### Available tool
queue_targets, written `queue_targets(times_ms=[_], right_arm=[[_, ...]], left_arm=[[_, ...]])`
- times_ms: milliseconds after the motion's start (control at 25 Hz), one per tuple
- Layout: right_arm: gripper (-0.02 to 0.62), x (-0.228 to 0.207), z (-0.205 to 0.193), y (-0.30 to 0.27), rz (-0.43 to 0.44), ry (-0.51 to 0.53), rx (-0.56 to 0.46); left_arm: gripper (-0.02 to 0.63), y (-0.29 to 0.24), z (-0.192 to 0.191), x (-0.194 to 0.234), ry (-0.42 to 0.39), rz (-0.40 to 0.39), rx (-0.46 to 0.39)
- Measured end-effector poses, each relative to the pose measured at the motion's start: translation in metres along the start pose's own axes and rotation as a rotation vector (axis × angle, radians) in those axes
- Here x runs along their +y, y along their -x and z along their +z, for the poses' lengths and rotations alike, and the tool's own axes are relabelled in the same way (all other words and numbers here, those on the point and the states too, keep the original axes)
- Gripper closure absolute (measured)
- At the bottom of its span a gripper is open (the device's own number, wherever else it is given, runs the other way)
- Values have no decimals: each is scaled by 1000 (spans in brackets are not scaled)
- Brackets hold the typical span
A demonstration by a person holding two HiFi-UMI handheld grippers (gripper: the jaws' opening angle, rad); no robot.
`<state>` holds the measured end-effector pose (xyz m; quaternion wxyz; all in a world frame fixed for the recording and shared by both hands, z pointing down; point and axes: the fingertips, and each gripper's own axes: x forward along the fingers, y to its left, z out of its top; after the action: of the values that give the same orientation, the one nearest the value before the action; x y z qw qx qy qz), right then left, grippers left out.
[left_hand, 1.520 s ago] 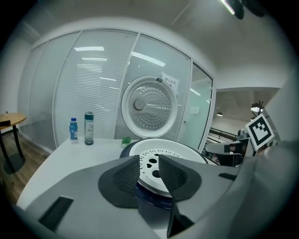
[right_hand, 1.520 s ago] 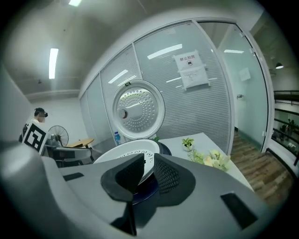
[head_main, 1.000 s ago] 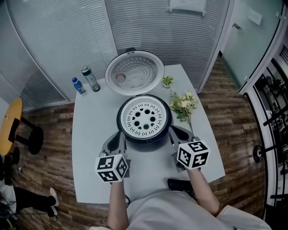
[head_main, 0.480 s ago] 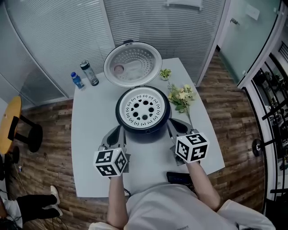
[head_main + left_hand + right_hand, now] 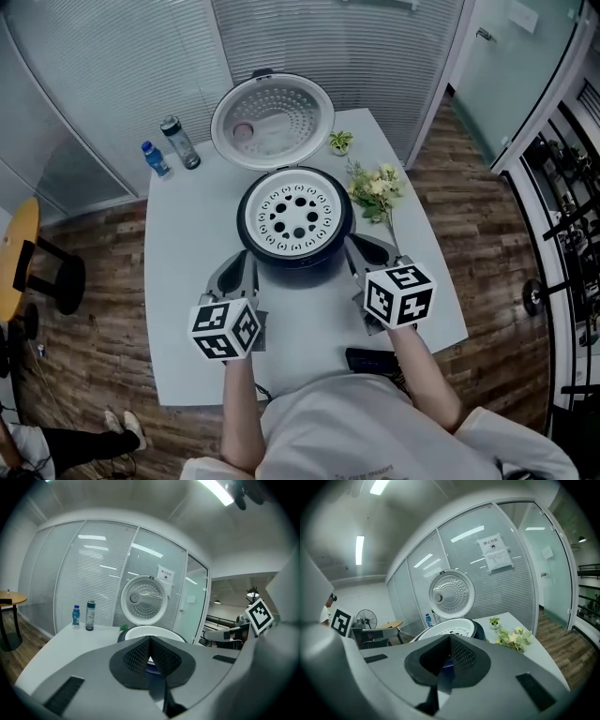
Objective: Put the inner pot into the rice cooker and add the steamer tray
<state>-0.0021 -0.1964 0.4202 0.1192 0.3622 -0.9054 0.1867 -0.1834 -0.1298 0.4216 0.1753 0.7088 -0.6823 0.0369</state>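
Inside open rice cooker (image 5: 292,258), white perforated steamer tray (image 5: 292,212)

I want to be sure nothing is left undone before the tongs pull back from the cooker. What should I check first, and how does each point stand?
1. The steamer tray sits flat in the mouth of the rice cooker: ok.
2. The inner pot is under the tray: cannot tell, the tray covers it.
3. The left tongs are shut with nothing between them: ok.
4. The right tongs are shut with nothing between them: ok.
5. The lid stands open behind the cooker: ok.
6. The flowers lie beside the cooker, not over its rim: ok.
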Motion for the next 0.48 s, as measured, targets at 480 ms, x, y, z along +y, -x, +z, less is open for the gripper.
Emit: queue_targets(times_ms=[480], right_arm=[[580, -3, 2, -5, 9, -3, 0]], left_arm=[[595, -6, 1, 0, 9, -14, -3]])
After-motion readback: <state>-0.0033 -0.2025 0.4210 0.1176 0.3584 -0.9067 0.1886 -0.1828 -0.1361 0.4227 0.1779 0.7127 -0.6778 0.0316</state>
